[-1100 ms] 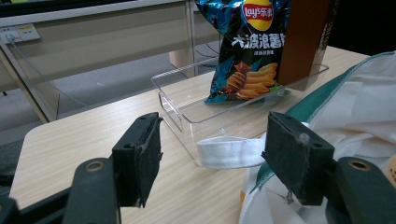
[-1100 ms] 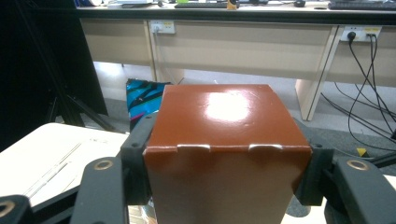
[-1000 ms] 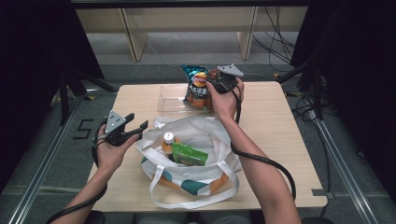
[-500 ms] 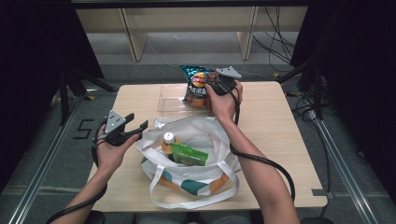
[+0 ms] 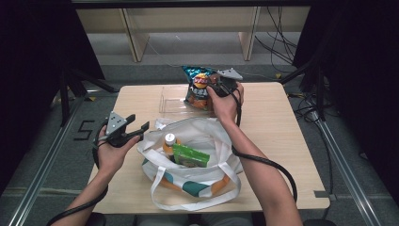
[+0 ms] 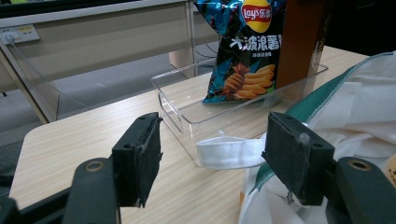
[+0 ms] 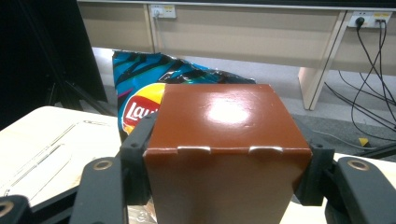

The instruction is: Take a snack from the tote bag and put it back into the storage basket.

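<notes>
right gripper (image 7: 224, 154) has its jaws clamped on both sides of a glossy brown cardboard box (image 7: 224, 154), held upright at the far middle of the light wooden desk (image 5: 282, 141). in the left gripper view that box (image 6: 303, 42) stands at the right end of a clear plastic rectangular tray (image 6: 187, 116), just beside a blue and black lay's chip bag (image 6: 243, 51) that's standing upright in the same tray. can't tell if the box bottom is actually touching the tray floor or hanging a bit above it.

left gripper (image 6: 212, 161) has its jaws spread wide with nothing between them, hovering over the desk at the left of a white fabric tote bag with teal and orange patches (image 5: 197, 141). one white handle strap of the bag (image 6: 229, 151) lies on the desk against the near wall of the tray.

inside the bag there's an orange bottle with a white cap (image 5: 169, 141) and a green flat packet (image 5: 190, 156) right next to it.
</notes>
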The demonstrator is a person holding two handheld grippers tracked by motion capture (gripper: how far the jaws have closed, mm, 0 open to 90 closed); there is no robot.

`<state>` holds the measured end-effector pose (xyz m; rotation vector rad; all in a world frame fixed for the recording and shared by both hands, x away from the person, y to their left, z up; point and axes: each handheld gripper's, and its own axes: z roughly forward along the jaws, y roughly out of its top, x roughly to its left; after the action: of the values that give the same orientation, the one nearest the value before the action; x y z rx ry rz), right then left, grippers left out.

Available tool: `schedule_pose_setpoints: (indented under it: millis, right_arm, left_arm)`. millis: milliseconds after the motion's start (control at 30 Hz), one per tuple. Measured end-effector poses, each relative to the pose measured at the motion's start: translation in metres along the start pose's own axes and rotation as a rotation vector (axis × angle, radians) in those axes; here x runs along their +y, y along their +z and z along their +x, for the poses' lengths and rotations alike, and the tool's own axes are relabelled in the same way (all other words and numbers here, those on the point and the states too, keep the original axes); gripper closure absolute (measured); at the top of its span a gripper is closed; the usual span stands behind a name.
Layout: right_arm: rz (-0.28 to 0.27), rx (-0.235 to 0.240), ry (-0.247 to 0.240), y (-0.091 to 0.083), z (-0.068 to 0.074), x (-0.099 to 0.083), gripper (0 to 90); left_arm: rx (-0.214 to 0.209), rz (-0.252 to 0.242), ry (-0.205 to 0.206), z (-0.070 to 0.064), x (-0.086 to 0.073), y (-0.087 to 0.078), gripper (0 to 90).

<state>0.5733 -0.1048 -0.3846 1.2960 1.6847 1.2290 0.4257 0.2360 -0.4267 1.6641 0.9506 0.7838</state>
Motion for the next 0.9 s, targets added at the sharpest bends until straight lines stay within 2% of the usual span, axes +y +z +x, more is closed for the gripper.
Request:
schedule_pose_setpoints:
  millis: [33,100,200,233,333,400,433,467,500,533,633,700,867,900]
  right_arm:
    - [-0.001,0.002,-0.024,0.000,-0.001,0.000,38.4]
    - [0.014,-0.001,0.019,0.000,0.002,-0.001,38.3]
    - [0.002,0.006,-0.048,0.003,-0.002,-0.002,38.2]
    - [0.016,0.007,-0.003,0.002,0.001,-0.002,38.2]
    - [0.014,0.008,-0.015,0.003,0.000,-0.003,38.1]
    - [0.029,0.006,0.007,0.003,0.001,-0.003,38.2]
    - [0.019,0.016,-0.033,0.005,-0.002,-0.004,38.2]
    - [0.021,0.009,-0.012,0.005,0.000,-0.005,38.2]
    - [0.020,0.012,-0.047,0.006,-0.003,-0.006,38.3]
    - [0.028,0.011,-0.009,0.006,-0.001,-0.007,38.3]
    - [0.035,0.008,0.005,0.007,-0.001,-0.008,38.2]
    - [0.042,0.003,-0.010,0.008,-0.002,-0.010,37.9]
    - [0.047,0.014,0.002,0.008,-0.001,-0.012,37.2]
    - [0.043,0.017,-0.032,0.009,-0.003,-0.011,37.0]
  left_arm:
    - [0.000,0.000,0.001,0.000,0.000,0.000,35.4]
    - [0.000,-0.001,0.000,0.000,0.000,0.000,35.4]
    - [0.000,0.000,0.001,0.000,0.000,0.000,35.4]
    - [-0.001,-0.001,0.001,0.000,0.000,0.000,35.4]
    - [-0.002,-0.001,0.001,0.000,0.000,0.000,35.4]
    - [-0.003,0.001,0.003,-0.001,0.000,0.000,35.4]
    - [-0.003,0.001,0.005,-0.001,0.000,0.000,35.4]
    - [-0.003,0.001,0.005,-0.001,0.000,0.000,35.4]
    - [-0.002,0.001,0.004,-0.001,0.000,0.000,35.4]
    - [-0.002,0.000,0.004,0.000,0.000,0.000,35.4]
    - [-0.001,0.000,0.003,0.000,0.000,0.000,35.4]
    - [-0.002,0.003,0.005,0.000,0.000,0.001,35.4]
    - [-0.002,0.004,0.005,0.000,0.000,0.000,35.4]
    - [-0.003,0.003,0.004,0.000,0.000,0.000,35.4]
